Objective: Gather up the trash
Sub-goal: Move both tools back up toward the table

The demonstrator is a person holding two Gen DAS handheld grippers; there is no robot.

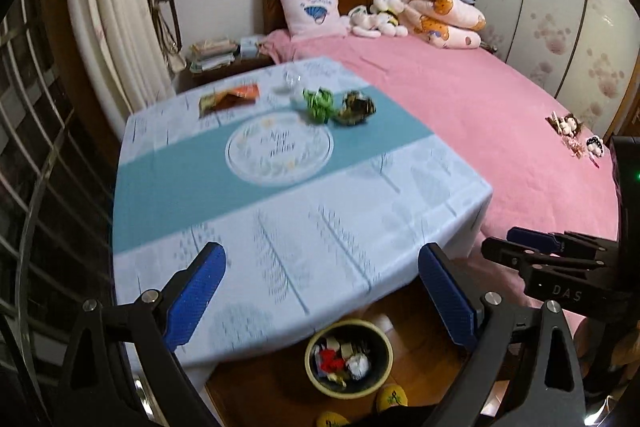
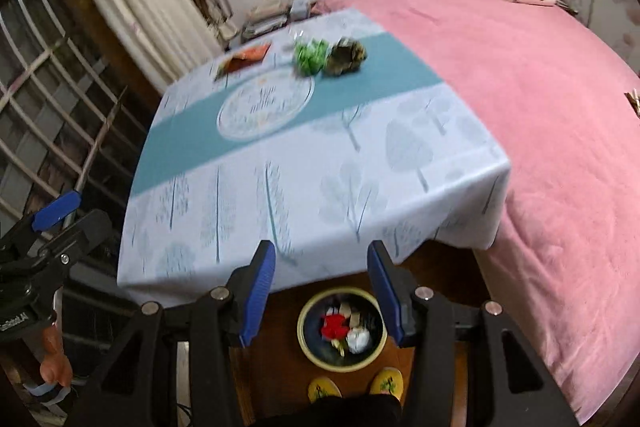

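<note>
Left wrist footage is taken from above the near edge of a table point(image 1: 360, 227) draped in a pale cloth with a teal band, which stands against a pink bed point(image 1: 500, 131). The left gripper point(image 1: 320, 287) is seen with its blue pads spread wide and nothing between them. The right gripper point(image 2: 322, 287) is likewise seen empty in its own view, its jaws parted about halfway, framing the floor below. Both are pitched downward over the table's edge, a pose judged suited to dropping things into the bin point(image 1: 348, 361) that has been set on the wooden floor directly under that edge (a placement that lets waste fall from the tabletop side without a reach).

Crumpled scraps, red, white and yellowish, are already held in the bin. More trash is left at the far end of the table: a green crumpled wrapper point(image 1: 318, 103), a dark crumpled wad point(image 1: 356, 109) just beside it, and a flat orange-brown packet point(image 1: 230, 97) further left. A round clear plate point(image 1: 280, 151) is laid on the teal band, near these pieces. Yellow slippers point(image 2: 352, 385) are visible just behind the bin.

The task is judged partly done, with the far-end pieces yet to be fetched.
</note>
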